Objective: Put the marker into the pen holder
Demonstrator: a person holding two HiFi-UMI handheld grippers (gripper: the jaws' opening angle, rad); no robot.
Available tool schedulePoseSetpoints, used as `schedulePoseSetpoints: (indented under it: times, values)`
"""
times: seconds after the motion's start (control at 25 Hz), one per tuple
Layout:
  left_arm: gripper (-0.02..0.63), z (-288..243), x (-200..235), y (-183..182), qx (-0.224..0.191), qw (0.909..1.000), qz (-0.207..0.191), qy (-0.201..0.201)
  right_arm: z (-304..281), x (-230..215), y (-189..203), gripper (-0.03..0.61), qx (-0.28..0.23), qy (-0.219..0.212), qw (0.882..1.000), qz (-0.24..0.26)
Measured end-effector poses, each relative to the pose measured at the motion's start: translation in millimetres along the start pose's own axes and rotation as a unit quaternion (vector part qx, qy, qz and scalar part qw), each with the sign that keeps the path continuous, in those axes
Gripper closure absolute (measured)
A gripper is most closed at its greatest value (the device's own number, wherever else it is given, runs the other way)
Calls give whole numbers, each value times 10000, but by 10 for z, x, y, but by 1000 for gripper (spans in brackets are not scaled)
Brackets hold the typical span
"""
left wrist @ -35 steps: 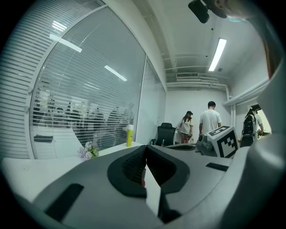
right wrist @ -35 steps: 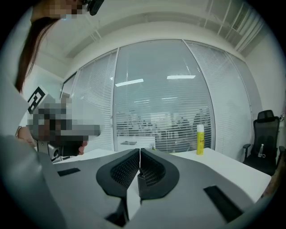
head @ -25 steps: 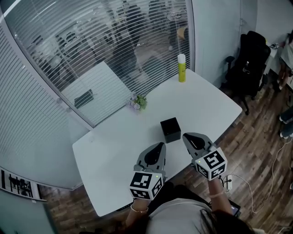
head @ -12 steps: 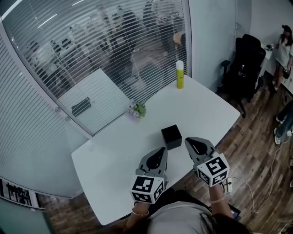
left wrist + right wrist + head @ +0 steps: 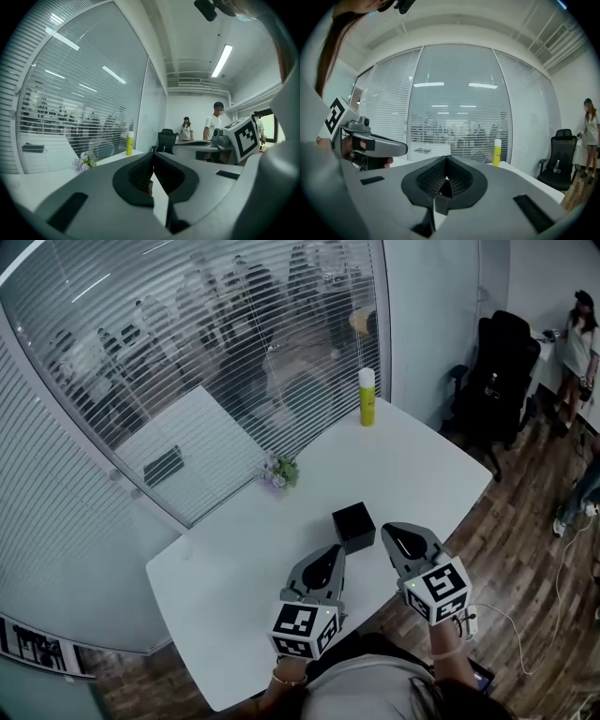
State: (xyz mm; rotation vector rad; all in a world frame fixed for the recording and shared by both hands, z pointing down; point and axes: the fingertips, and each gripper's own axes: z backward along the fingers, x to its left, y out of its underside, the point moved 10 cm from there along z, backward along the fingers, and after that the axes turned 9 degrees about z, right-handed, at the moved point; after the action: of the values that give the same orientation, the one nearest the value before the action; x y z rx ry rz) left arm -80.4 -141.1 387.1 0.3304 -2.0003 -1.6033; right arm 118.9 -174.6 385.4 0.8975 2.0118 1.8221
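The pen holder point(image 5: 353, 524) is a black open-topped cube in the middle of the white table point(image 5: 234, 549). I see no marker in any view. My left gripper point(image 5: 329, 551) hovers near the table's front edge, just short of the holder and to its left, jaws shut with nothing seen between them point(image 5: 153, 151). My right gripper point(image 5: 393, 530) is beside the holder on its right, jaws also shut point(image 5: 446, 157). A small reddish speck point(image 5: 150, 186) shows low behind the left jaws; I cannot tell what it is.
A yellow bottle with a white cap point(image 5: 367, 397) stands at the table's far corner. A small bunch of flowers point(image 5: 281, 471) sits by the glass wall with blinds point(image 5: 187, 362). A black office chair point(image 5: 497, 362) and people stand to the right on the wooden floor.
The head view has shifted a little. Both grippers stay shut and hold about the same places beside the pen holder.
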Motion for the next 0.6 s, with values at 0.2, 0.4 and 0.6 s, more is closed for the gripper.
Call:
schedulePoseSetpoints:
  times: [0.2,0.4,0.6]
  values:
    - [594,-34,37,-14,40,10000,47,25,-20,-18,-10,551,21,54,10000,-35]
    - [594,-83,71,-36,99,9999,116,67,-44,-44,-41,551,80,92,9999,-39]
    - [594,-158,72,50,110,9997,160,130,-56,-67,22,551,178,119,9998,31]
